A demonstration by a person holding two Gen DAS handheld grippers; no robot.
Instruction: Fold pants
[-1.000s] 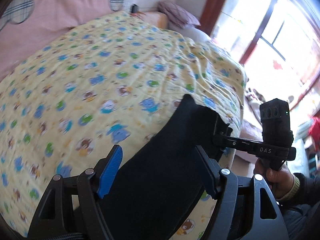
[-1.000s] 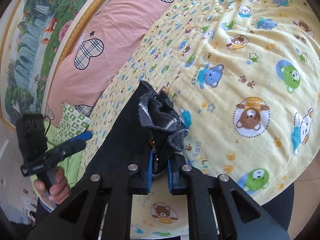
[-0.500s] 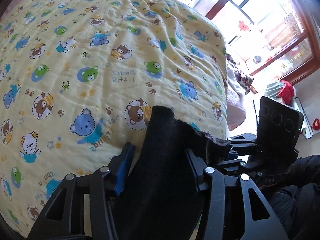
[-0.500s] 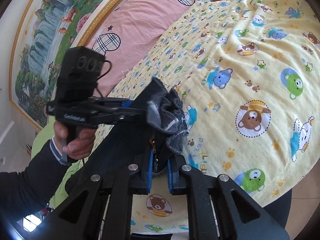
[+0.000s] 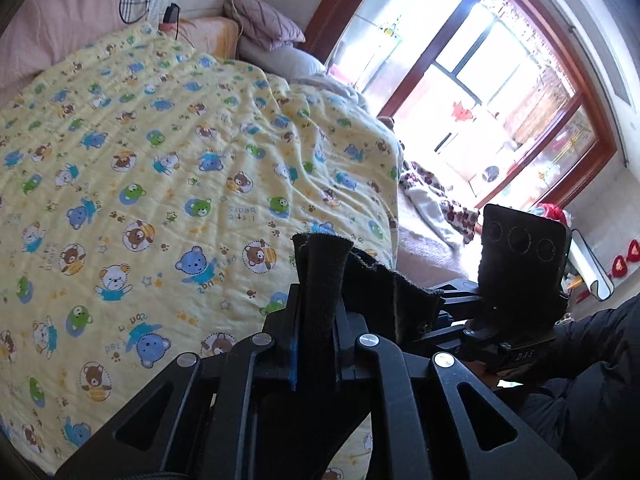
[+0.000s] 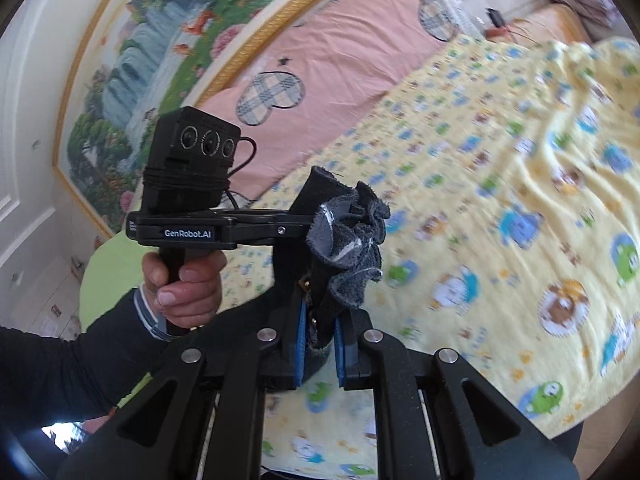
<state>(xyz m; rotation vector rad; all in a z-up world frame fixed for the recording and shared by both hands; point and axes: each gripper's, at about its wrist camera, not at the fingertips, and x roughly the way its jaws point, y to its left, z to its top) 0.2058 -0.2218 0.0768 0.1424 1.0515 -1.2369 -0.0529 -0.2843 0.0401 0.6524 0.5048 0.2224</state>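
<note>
Basically both grippers hold the dark pants above the bed. Left gripper (image 5: 318, 344): jaws pressed together on a folded edge of the pants (image 5: 320, 280), cloth sticking up from between the fingers toward 12 o'clock, more of it running off toward 3 o'clock to the right gripper (image 5: 448, 320), which sits just beside it. Right-wrist view: right gripper (image 6: 320, 344), blue-padded fingers (image 6: 300, 344) clamped on a bunched, ruffled wad of the pants (image 6: 344, 240), grey frayed edge showing, gathered cloth rising toward 12 o'clock. Left gripper (image 6: 288, 230) comes in from 9 o'clock in that view, its tip buried in the same cloth, touching the wad. Left hand (image 6: 180, 276) wraps the handle under it at 8 o'clock; black camera block on top, "GenRobot.AI" printed on the body. Pants are off the yellow bear-print blanket (image 5: 160, 160), held in the air between the two tools near the bed's near edge. Blanket covers the bed, wrinkled. Pink headboard cushion (image 6: 320, 64) with plaid hearts at 12 o'clock, framed landscape painting (image 6: 160, 52) at 10 o'clock. Left-wrist view: pillows (image 5: 264, 24) at 12 o'clock, bright window (image 5: 500, 100) at 2 o'clock. Right-wrist frame is motion-blurred on the blanket.
</note>
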